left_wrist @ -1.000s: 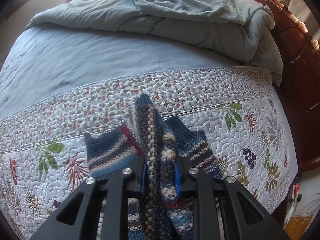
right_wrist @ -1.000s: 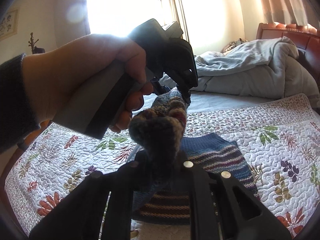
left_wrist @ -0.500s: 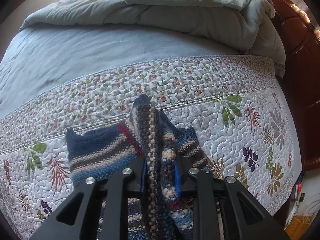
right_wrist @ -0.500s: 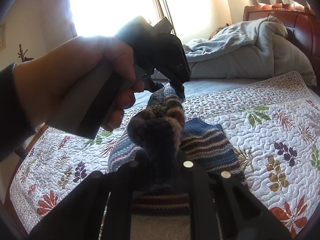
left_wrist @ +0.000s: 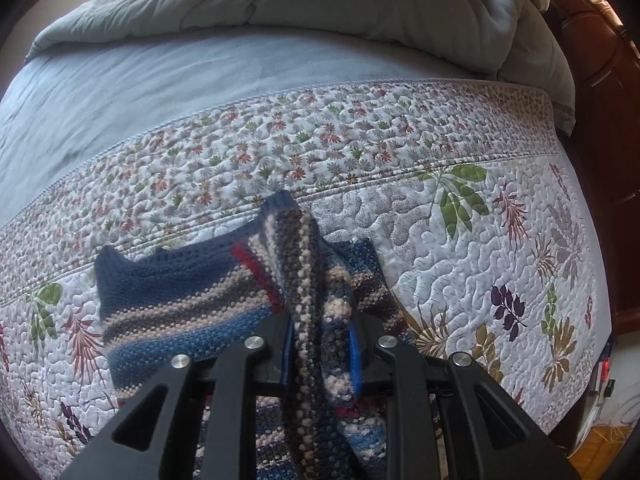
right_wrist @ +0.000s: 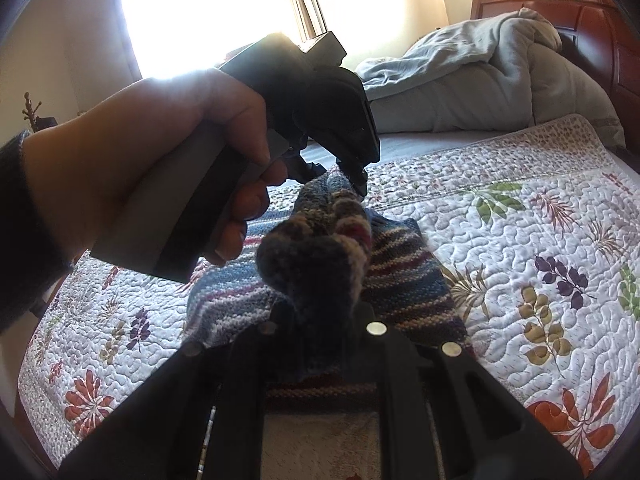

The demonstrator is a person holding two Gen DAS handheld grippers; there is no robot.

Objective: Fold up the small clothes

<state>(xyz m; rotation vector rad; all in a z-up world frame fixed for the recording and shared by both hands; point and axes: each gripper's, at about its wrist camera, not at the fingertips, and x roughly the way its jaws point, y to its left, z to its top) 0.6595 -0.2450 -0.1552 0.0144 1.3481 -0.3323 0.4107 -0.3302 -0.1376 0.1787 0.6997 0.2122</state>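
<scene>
A small striped knit garment (left_wrist: pixel 180 304) in blue, tan, grey and red lies on the floral quilt (left_wrist: pixel 460 240). My left gripper (left_wrist: pixel 320 344) is shut on a raised fold of it. My right gripper (right_wrist: pixel 320 312) is shut on another bunched part of the same garment (right_wrist: pixel 400 276). In the right wrist view the left gripper (right_wrist: pixel 356 178), held by a hand, pinches the knit just beyond my right one. The rest of the garment spreads flat on the quilt below both grippers.
A rumpled grey-green duvet (left_wrist: pixel 360 12) is heaped at the head of the bed on a blue-grey sheet (left_wrist: pixel 140 80). A dark wooden headboard (right_wrist: pixel 592 28) stands at the right. A bright curtained window (right_wrist: pixel 224 12) is behind. The bed's edge falls away at the right (left_wrist: pixel 600 320).
Both grippers have carried the held fold forward and lower over the bed. More of the garment now lies spread flat on the quilt to the left. Both stay shut.
</scene>
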